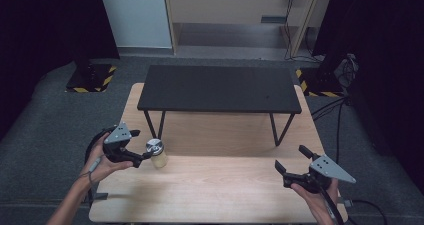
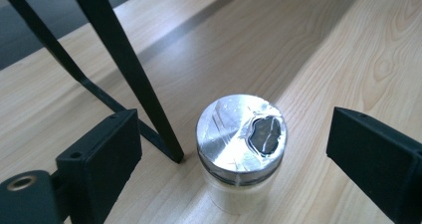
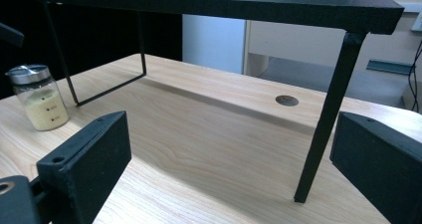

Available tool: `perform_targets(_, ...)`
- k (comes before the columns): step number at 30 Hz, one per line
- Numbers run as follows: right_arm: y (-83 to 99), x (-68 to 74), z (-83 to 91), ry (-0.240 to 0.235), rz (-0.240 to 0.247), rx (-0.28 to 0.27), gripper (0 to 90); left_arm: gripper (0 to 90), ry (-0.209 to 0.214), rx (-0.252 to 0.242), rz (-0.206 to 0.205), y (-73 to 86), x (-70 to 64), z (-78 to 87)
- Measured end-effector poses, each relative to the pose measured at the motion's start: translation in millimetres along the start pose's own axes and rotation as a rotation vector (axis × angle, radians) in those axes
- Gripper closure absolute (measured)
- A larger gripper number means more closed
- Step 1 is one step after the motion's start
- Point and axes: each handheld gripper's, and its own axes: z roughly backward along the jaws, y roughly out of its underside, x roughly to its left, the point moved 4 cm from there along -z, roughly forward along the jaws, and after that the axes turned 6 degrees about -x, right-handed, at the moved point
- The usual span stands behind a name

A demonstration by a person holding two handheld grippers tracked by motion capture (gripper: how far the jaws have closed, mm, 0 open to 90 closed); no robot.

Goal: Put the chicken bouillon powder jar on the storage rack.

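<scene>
Your left gripper [image 1: 148, 156] sits at about 8 o'clock on the table [image 1: 215, 190], jaws spread wide with the jar [image 1: 157, 153] between them. In the left gripper view the pads [image 2: 102, 154] stand well clear of the glass on both sides, so nothing is gripped yet. The jar stands upright on the wood, just beside the foot of the shelf leg [image 2: 124, 74], at roughly 9 o'clock from the table's middle.

As a judgement, you are at the reach: the approach looks done, while the squeeze, the lift and wherever the jar goes next are all left. Mind that leg when you close; it is near your left jaw.

The black shelf [image 1: 219, 89] spans the far half of the table, toward 12 o'clock, and its top is bare.

Your right gripper [image 1: 291, 162] hovers at about 4 o'clock, jaws apart and holding nothing.

The left gripper view gives you the lid [image 2: 241, 132] from above: silver, with a dark opening near one edge, which the high view is too small to show. The right gripper view gives the jar [image 3: 39, 97] side-on with pale contents filling its lower part, and a round grommet [image 3: 287, 100] in the tabletop under the shelf.
</scene>
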Motion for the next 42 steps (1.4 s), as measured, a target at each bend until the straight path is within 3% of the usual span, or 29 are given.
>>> perform_targets(6,1.1,-0.7,0.6,0.004,-0.001,0.004,2.8,9.1,0.032,0.021,0.01,8.5,6.8,-22.2)
perform_targets(11,1.7,-1.1,0.4,0.006,-0.003,0.005,2.9,12.1,0.041,0.049,-0.017,10.9,6.5,-35.8)
perform_targets(13,2.4,-0.8,0.3,0.006,0.0,0.008,2.9,20.2,0.062,0.043,-0.048,14.5,7.0,-40.7)
perform_targets(17,2.5,-0.9,0.8,0.008,0.001,0.007,3.0,32.4,0.091,0.026,-0.029,18.3,10.5,-42.8)
perform_targets(19,2.6,-1.1,1.1,0.01,-0.002,0.006,2.9,34.0,0.098,-0.001,0.017,21.5,14.6,-41.3)
perform_targets(26,2.7,-0.7,0.5,0.006,-0.004,0.006,3.0,34.4,0.065,0.014,-0.01,18.1,9.6,-38.2)
perform_targets(31,2.3,-0.6,0.9,0.005,-0.006,0.001,3.0,34.4,0.048,-0.015,0.011,13.3,8.4,-27.9)
perform_targets(36,2.1,-1.1,1.4,0.007,-0.007,0.0,3.0,34.4,0.047,-0.049,0.022,-8.4,5.3,-11.0)
perform_targets(37,2.0,-1.0,1.5,0.006,-0.005,-0.003,3.0,34.4,0.054,-0.046,0.015,-23.1,3.2,-3.9)
perform_targets(38,2.0,-1.0,1.5,0.006,-0.005,-0.003,3.0,34.4,0.054,-0.046,0.015,-23.1,3.2,-3.9)
perform_targets(40,1.9,-1.0,1.4,0.005,-0.006,-0.005,3.0,34.4,0.047,-0.049,0.027,-45.0,-1.5,6.4)
perform_targets(41,1.9,-1.0,1.4,0.005,-0.006,-0.005,3.0,34.4,0.047,-0.049,0.027,-45.0,-1.5,6.4)
perform_targets(42,1.7,-1.0,1.4,0.003,-0.004,-0.005,3.0,34.4,0.048,-0.069,0.033,-57.2,-3.5,13.9)
